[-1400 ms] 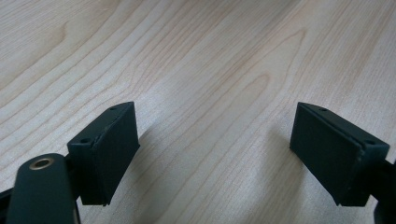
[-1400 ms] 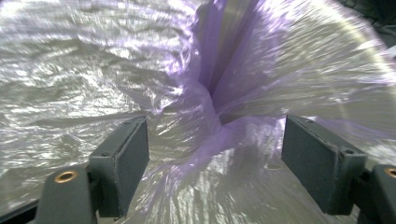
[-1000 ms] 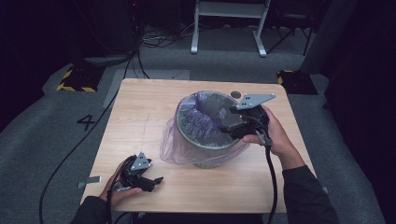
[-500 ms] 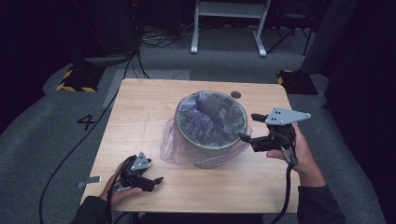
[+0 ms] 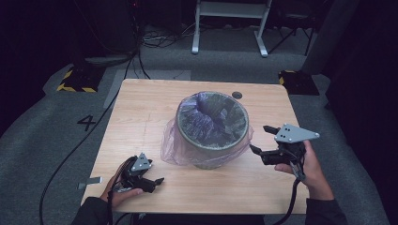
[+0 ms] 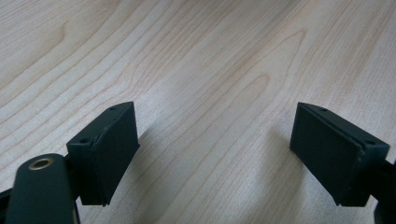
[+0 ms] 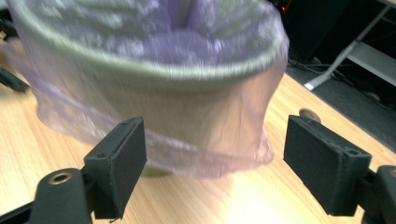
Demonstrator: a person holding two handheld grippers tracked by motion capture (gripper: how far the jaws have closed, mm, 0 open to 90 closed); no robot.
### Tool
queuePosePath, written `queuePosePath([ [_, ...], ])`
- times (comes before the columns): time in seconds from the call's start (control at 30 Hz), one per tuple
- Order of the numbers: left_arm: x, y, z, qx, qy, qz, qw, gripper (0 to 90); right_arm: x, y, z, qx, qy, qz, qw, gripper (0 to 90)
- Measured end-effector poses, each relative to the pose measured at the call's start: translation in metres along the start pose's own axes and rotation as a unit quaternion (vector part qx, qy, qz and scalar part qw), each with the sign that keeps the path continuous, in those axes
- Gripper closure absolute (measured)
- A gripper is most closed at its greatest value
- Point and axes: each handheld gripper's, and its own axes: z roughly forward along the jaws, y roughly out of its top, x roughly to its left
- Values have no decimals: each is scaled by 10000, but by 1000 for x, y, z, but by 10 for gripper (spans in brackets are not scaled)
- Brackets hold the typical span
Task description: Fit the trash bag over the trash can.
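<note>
A: Where does the bin (image 5: 212, 129) stand?

B: Near the middle of the table (image 5: 141, 117), a little toward its far edge. A thin purple bag (image 5: 174, 149) lines it, folded over the rim and hanging loosely down the outside, bunched lowest on the side toward the left gripper.

A: And the right gripper (image 5: 259, 140)?

B: Just beside the bin, on its right, held above the tabletop by the right hand (image 5: 307, 166). Its jaws stand wide apart with nothing between them, pointing at the bin's wall. In the right gripper view the bag's hem (image 7: 219, 154) hangs beyond the pads (image 7: 122, 161); the picture is blurred there, so I would say close but probably not touching.

A: The left gripper (image 5: 157, 180)?

B: Well apart from the bin, toward the table's near-left corner, low over the wood. The left gripper view has its pads (image 6: 109, 147) spread wide over bare wood (image 6: 210, 70), holding nothing.

A: How much room is there around the bin?

B: Bare wood on every side: a broad stretch to the bin's left, a strip along the near edge between the two grippers, and a narrower band to its right, where the right gripper hangs. Beyond the bin, near the far edge, there is a small round hole (image 5: 237, 95) in the tabletop.
</note>
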Motion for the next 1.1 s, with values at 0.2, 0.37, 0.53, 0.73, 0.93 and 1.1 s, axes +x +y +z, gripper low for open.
queuePosePath([
  [0.2, 0, 0, 0, 1, -3, 0, 10000, 148, 5, -21, 9, 273, -116, 1, 9996, 215],
  [0.37, 0, 0, 0, 1, -11, -2, 10000, 147, 7, -40, 17, 453, -124, 74, 9989, 215],
  [0.53, 0, 0, 0, 1, -19, -4, 10000, 146, 8, -62, 24, 709, -238, 69, 9972, 212],
  [0.73, 0, 0, 0, 11, -26, 0, 10000, 144, 6, -89, 31, 918, -210, 274, 9952, 205],
  [0.93, 0, 0, 1, 8, -34, -1, 10000, 144, 5, -109, 34, 1132, -241, 408, 9924, 201],
  [1.1, 0, 0, 1, 4, -41, 1, 10000, 144, 5, -124, 35, 1203, -166, 542, 9911, 193],
])
